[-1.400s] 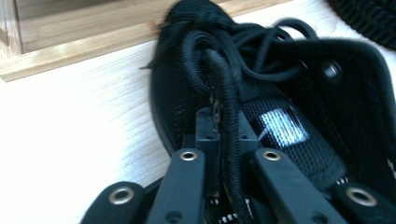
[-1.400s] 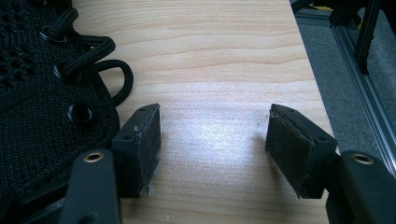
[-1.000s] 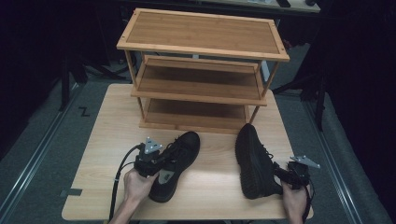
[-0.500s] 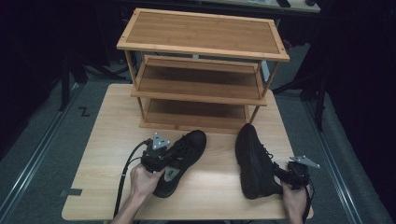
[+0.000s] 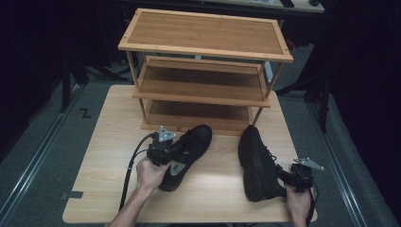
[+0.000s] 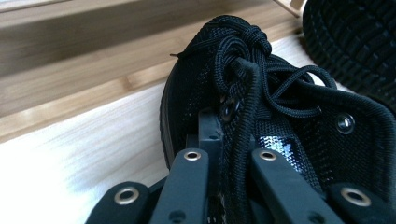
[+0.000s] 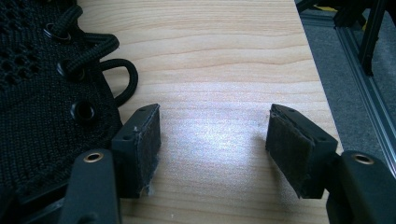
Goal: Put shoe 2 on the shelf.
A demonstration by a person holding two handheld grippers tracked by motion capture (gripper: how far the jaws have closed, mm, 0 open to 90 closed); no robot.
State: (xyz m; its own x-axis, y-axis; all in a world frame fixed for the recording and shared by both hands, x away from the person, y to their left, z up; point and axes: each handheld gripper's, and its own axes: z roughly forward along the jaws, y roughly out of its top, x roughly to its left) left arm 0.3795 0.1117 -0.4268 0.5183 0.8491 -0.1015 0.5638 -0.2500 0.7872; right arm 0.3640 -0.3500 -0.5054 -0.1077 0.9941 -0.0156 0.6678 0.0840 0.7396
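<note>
Your left gripper [image 5: 171, 152] has carried the left black shoe [image 5: 189, 153] forward since a second ago, toe now near the bamboo shoe rack's [image 5: 203, 47] bottom shelf. Its jaws are pinched on the shoe's collar beside the laces [image 6: 252, 70]. On the wooden table [image 5: 108, 156], the right black shoe [image 5: 255, 163] lies on its side, with your right gripper [image 7: 212, 140] spread wide just beside it, gripping nothing.

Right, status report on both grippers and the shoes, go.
Left gripper shut on collar of left black lace-up shoe, toe toward wooden three-tier rack. Right gripper open, beside second black shoe. Path to bottom shelf unobstructed.
</note>
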